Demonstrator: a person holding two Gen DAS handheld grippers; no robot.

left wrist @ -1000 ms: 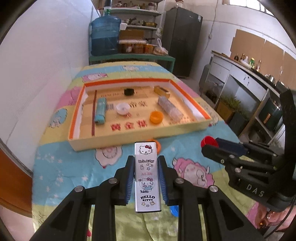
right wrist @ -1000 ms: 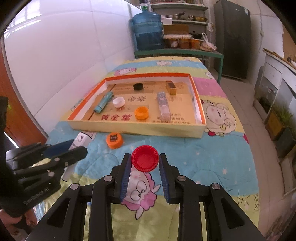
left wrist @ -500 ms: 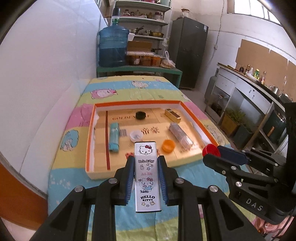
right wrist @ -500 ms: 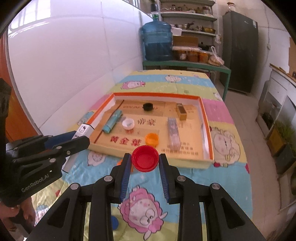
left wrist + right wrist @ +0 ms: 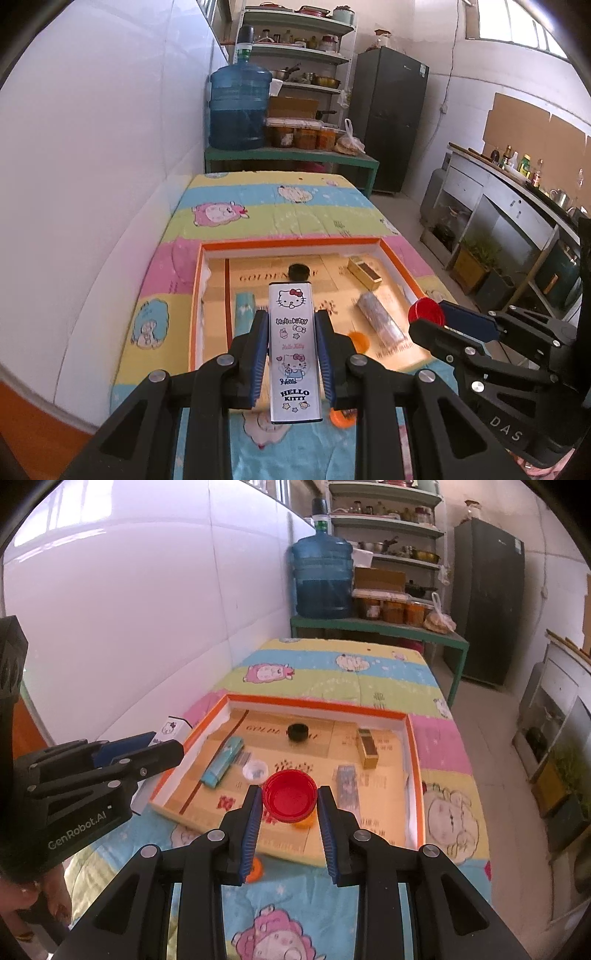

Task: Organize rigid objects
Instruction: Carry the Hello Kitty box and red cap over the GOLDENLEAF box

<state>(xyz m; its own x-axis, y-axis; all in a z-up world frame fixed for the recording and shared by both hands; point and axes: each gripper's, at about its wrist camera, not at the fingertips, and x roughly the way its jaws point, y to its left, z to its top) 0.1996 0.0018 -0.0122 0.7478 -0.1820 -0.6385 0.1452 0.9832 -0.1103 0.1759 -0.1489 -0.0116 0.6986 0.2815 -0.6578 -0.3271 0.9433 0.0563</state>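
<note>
Bright daylight enters through the high window [image 5: 517, 26] at the upper right, washing the white wall [image 5: 110, 147] pale. Fisheye bending curves the edges, with dark corners. The tray [image 5: 413, 746] contents look slightly motion-blurred.

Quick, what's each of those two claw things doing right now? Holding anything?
Left gripper: closed on the Hello Kitty box, held between its fingers.
Right gripper: closed on the red cap.
</note>
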